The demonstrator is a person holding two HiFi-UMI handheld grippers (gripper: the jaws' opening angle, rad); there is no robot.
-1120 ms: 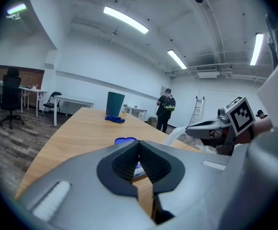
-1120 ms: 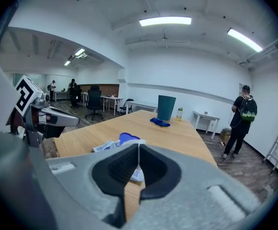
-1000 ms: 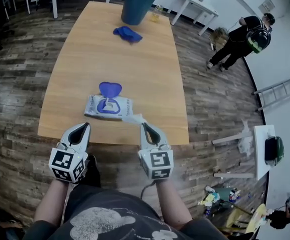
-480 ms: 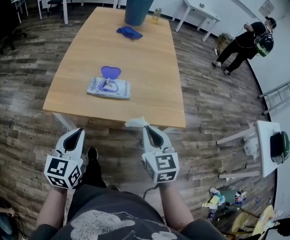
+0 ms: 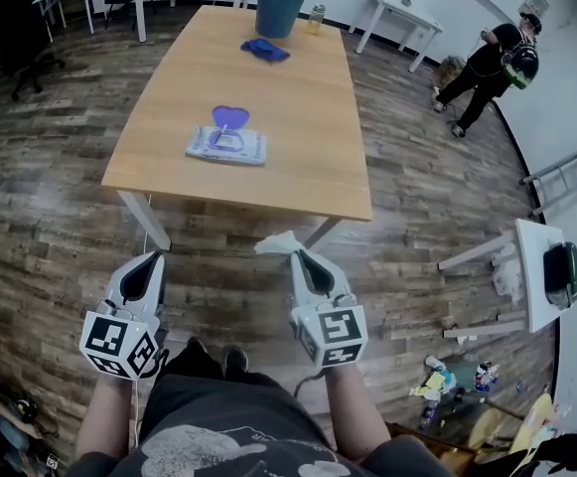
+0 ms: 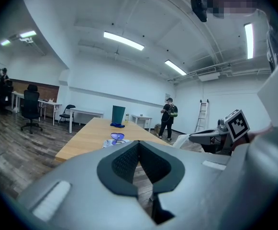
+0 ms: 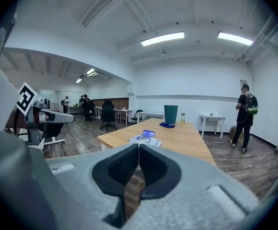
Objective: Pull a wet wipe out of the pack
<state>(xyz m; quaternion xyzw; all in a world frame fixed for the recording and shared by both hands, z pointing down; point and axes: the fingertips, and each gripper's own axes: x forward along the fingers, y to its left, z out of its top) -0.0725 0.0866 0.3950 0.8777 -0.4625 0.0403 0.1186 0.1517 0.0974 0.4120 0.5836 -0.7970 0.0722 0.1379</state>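
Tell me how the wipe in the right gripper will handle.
Probably floppy: the wet wipe bunches in soft folds at the tips of the right gripper. Likely light, since a fingertip pinch alone carries it.

A pack of wipes (image 5: pixel 226 145) is seen lying on the wooden table (image 5: pixel 298 157), towards its front edge, with the purple lid (image 5: pixel 230 117) flipped open. A blue cloth (image 5: pixel 265 50), a teal bin (image 5: pixel 281 6) and a bottle (image 5: pixel 315 16) are seen at the table's far end. Short of the table's front edge, over the floor, a white wipe (image 5: pixel 278 242) is pinched in the closed right gripper (image 5: pixel 296 255); the left gripper (image 5: pixel 156 257) is held there too, closed and empty.
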